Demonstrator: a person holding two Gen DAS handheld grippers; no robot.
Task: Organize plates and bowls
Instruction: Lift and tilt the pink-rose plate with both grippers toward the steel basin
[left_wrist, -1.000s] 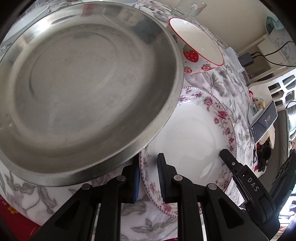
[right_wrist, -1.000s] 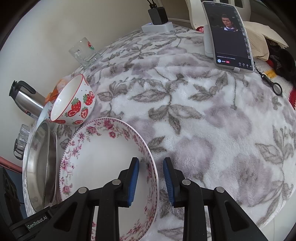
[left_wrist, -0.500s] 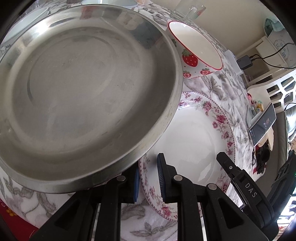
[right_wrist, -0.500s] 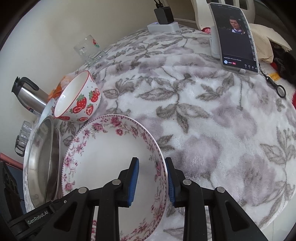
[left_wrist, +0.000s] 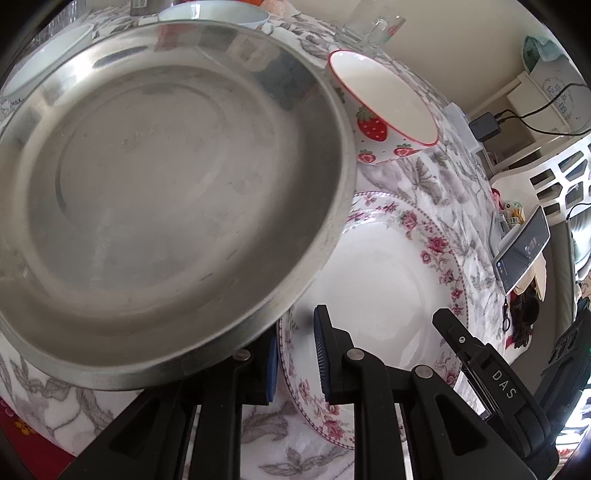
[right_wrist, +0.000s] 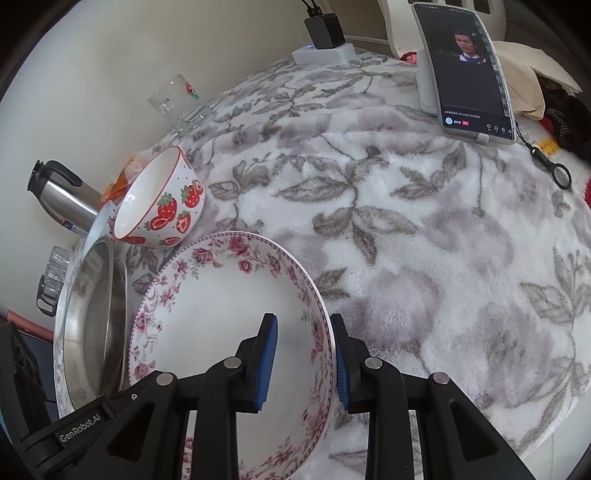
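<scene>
A white floral plate (right_wrist: 221, 317) lies on the leaf-patterned cloth (right_wrist: 424, 258). My right gripper (right_wrist: 303, 319) is shut on its right rim, one pad inside the plate and one outside. My left gripper (left_wrist: 297, 325) is shut on the left rim of the floral plate (left_wrist: 376, 280). A big steel plate (left_wrist: 166, 192) lies just left of it and hides the tip of my left gripper's outer finger. From the right wrist view the steel plate (right_wrist: 88, 325) sits edge to edge with the floral one.
A strawberry bowl (right_wrist: 159, 206) stands behind the plates, beside a steel flask (right_wrist: 62, 195). A glass mug (right_wrist: 177, 103) is near the wall. A propped phone (right_wrist: 469, 70) and a charger (right_wrist: 325, 29) stand at the far right. White bowls (left_wrist: 48, 55) lie behind the steel plate.
Both grippers have kept their hold and their places. Both views have tipped slightly, and in the right wrist view the floral rim now lies closer to the outer pad.
</scene>
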